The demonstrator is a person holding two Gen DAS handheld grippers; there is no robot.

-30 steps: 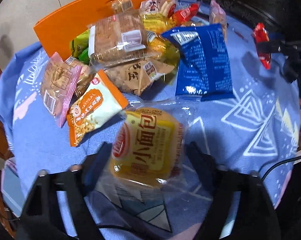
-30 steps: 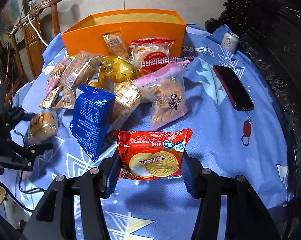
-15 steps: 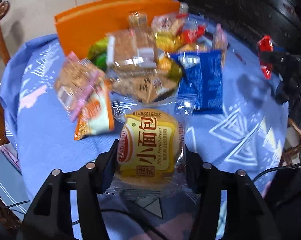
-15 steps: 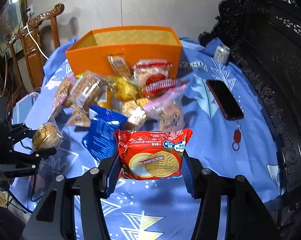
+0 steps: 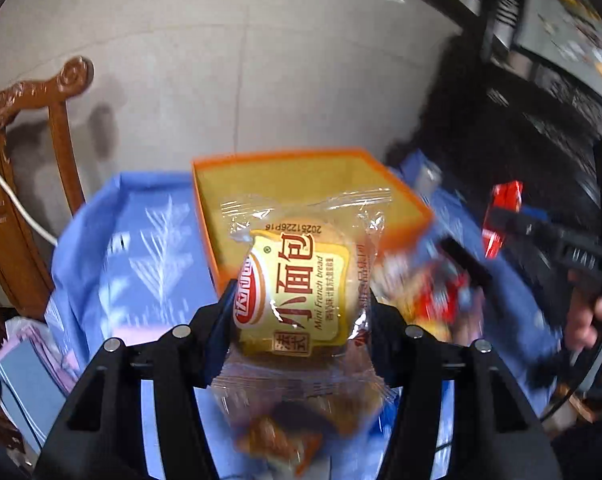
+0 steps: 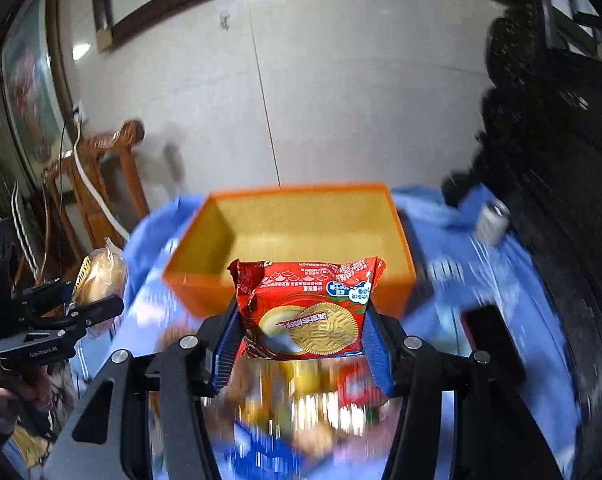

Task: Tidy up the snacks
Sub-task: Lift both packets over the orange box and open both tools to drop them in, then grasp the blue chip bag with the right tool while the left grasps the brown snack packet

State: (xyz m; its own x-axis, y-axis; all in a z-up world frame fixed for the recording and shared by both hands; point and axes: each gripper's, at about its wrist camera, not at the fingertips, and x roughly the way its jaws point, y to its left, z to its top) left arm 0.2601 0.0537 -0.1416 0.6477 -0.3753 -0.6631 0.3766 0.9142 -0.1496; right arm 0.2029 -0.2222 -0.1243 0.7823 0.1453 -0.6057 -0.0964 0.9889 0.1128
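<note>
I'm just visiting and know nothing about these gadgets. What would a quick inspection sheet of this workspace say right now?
Surface: blue patterned tablecloth, blurred by motion.
Job's things: orange box, open, looks empty inside; mini bread packet and red biscuit packet, both held up in front of the box.
Clutter: pile of snack packets below the right gripper, too blurred to name; dark phone; a can near the box.
Grippers: left gripper shut on the bread packet; right gripper shut on the biscuit packet.
Cables: white cable over the wooden chair.
Surroundings: pale wall, dark carved furniture.
</note>
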